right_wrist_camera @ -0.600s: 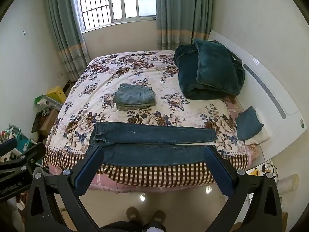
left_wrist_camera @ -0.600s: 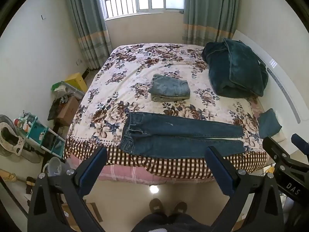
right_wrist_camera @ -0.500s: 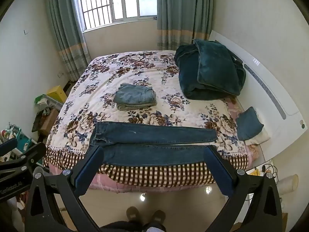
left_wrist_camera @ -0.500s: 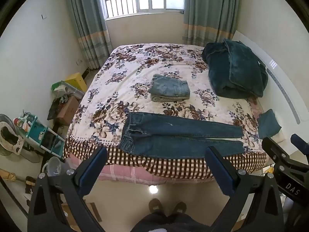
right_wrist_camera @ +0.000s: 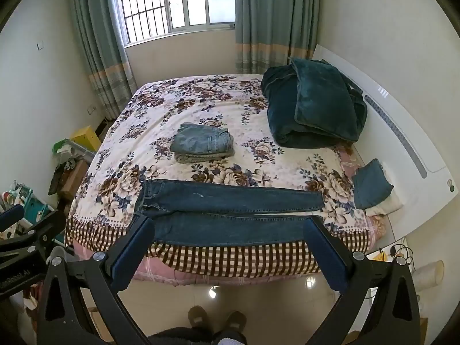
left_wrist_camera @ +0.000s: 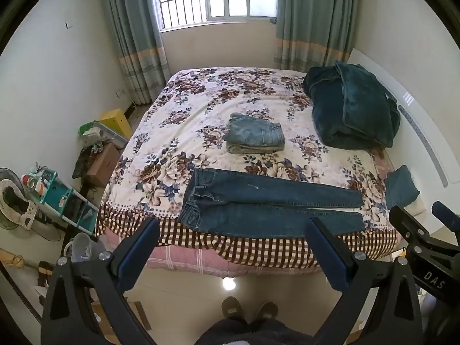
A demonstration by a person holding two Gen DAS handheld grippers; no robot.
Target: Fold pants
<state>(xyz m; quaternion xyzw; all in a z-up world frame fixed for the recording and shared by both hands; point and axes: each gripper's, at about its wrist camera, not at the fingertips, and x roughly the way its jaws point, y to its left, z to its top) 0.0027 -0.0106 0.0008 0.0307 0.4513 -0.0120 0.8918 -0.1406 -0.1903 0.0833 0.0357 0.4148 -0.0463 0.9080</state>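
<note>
The dark jeans (left_wrist_camera: 267,205) lie spread flat along the near edge of the bed (left_wrist_camera: 201,95), waistband toward nine o'clock and both legs running out toward three o'clock, side by side and touching along the inseam. No crease or fold shows in them, so the folding of this pair looks not yet begun. Behind them, toward twelve o'clock, a small stack of folded lighter jeans (left_wrist_camera: 256,138) rests in the middle of the flowered bedspread; that stack suggests other garments are already finished, though the pictures cannot confirm it. A heaped teal blanket (left_wrist_camera: 353,109) sits at about two o'clock near the headboard, and a smaller folded blue cloth (left_wrist_camera: 401,189) lies at three o'clock by the bed's edge.

The left gripper (left_wrist_camera: 230,247) hangs over the floor in front of the bed with its jaws spread wide and nothing between them. The right gripper (right_wrist_camera: 227,247) is likewise wide apart and empty, and in its own view the jaws frame the near leg of the jeans without touching it. Both stand short of the mattress edge, with the person's slippers (left_wrist_camera: 250,310) visible below at six o'clock.

What is left, by this reading, is the whole fold: one leg laid over the other, then the length doubled up, and probably a transfer to the stack behind.
</note>
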